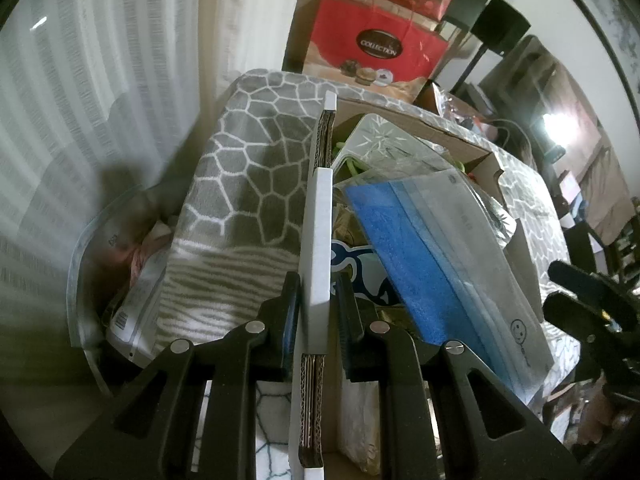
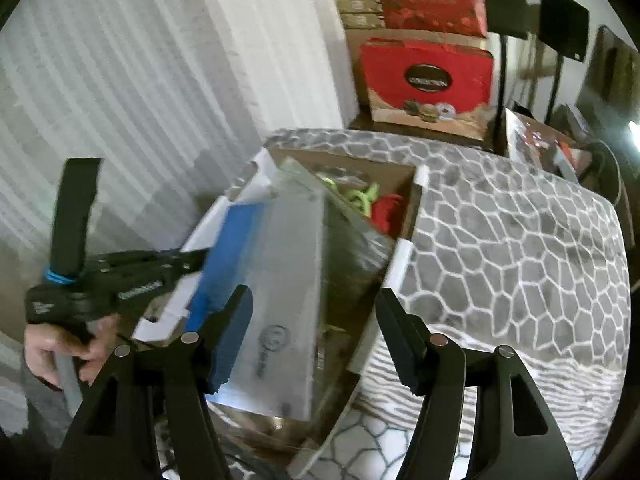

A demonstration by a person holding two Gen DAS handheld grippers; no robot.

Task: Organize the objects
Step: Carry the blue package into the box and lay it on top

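while the left gripper [image 1: 316, 300] stands clenched on the white-faced wall of the cardboard box [image 1: 320, 216], its pads pressing that corrugated edge from both sides, the right gripper [image 2: 316, 332] hangs released above the same box with its jaws spread apart and nothing pressed between them. no earlier view is on hand to compare. the box sits on a grey blanket [image 2: 500, 232] with a white honeycomb pattern, close beside a pale ribbed curtain [image 2: 140, 100]. lying tilted on top of the box contents is a clear packet of blue face masks [image 1: 432, 256], its near end toward the right gripper; in the right wrist view it appears blurred, between and beyond the open fingers, apart from both pads. green and red items [image 2: 372, 204] show at the far end of the box, too small to identify. a hand [image 2: 68, 348] grips the left tool's handle at the lower left. a red box marked collection [image 1: 376, 48] stands beyond the blanket.
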